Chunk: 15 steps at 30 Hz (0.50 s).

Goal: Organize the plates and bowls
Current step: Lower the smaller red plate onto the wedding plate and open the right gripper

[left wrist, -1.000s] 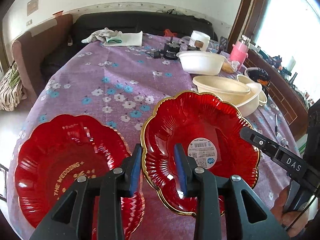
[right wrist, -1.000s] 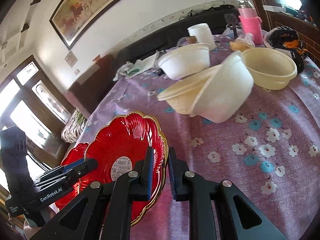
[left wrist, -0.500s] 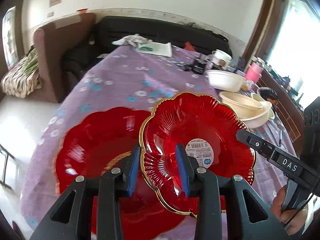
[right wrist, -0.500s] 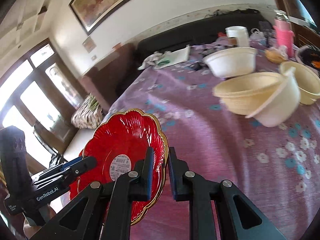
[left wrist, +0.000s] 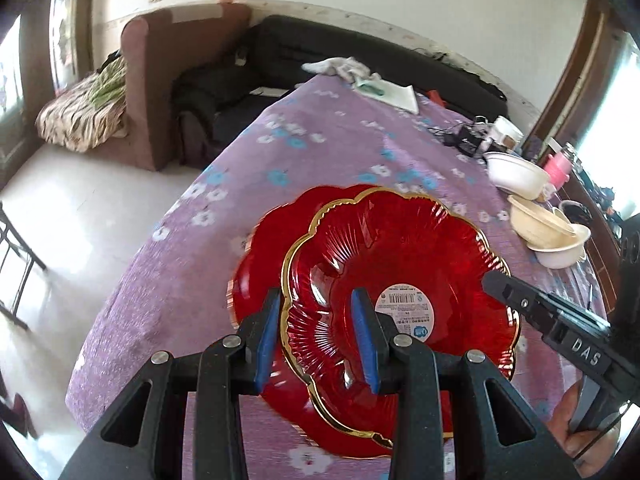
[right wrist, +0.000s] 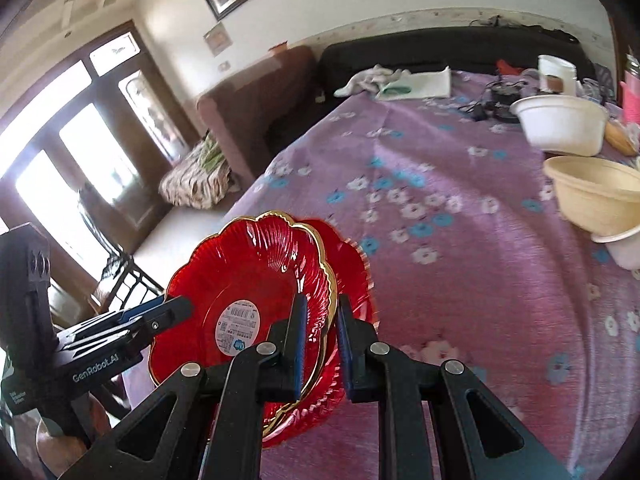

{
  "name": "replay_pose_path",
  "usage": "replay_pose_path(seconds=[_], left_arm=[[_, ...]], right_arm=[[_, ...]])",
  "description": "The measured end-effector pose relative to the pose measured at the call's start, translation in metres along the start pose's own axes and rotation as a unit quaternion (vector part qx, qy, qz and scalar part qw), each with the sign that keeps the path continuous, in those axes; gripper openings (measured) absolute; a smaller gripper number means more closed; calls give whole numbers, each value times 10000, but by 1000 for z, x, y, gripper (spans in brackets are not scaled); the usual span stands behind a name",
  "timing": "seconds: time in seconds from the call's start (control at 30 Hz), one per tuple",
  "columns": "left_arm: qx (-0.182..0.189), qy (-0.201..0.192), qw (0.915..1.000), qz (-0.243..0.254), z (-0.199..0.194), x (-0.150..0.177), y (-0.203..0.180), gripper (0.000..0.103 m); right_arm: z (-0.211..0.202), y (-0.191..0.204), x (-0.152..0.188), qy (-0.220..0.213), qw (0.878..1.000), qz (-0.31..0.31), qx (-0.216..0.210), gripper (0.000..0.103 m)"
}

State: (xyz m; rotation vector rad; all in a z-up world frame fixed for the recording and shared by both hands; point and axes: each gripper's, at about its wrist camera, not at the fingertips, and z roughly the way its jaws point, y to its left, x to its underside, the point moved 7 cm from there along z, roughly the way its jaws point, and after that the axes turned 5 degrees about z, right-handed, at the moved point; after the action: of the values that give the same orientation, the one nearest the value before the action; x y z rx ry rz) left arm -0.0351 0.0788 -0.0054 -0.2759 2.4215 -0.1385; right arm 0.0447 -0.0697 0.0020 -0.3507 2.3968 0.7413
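A red gold-rimmed plate (left wrist: 400,264) with a white barcode sticker is held above a second red plate (left wrist: 264,248) that lies on the purple flowered tablecloth. My left gripper (left wrist: 316,336) is shut on the held plate's near rim. My right gripper (right wrist: 322,340) is shut on its opposite rim; the held plate (right wrist: 248,272) and the lower plate (right wrist: 352,264) also show in the right wrist view. The lower plate is mostly hidden under the held one.
Cream bowls (left wrist: 548,228) and a white bowl (left wrist: 516,174) stand at the table's right side, with a pink bottle (left wrist: 560,164) and cables behind. A cloth and paper (left wrist: 360,76) lie at the far end. The table edge (left wrist: 132,264) drops to the floor on the left.
Both grippers have carried the stickered plate leftward, from beside the second red plate to over it. The bowls have slid to the right of both views.
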Motion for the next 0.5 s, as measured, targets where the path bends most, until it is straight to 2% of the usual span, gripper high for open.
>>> replay_pose_path(seconds=[0.17,0.43,0.5], left_arm=[[-15,40,10000,-64,5,2,7,33],[-124,35,9999,54,9,-2,5,34],[-198,55,9997,151,11,-4,2,37]], right_arm=[[18,2,9,231,9997,-37,35,17],[27,-1,12,300,9994,-84,152,17],[28,-1,13,302,9993,-84,185,17]])
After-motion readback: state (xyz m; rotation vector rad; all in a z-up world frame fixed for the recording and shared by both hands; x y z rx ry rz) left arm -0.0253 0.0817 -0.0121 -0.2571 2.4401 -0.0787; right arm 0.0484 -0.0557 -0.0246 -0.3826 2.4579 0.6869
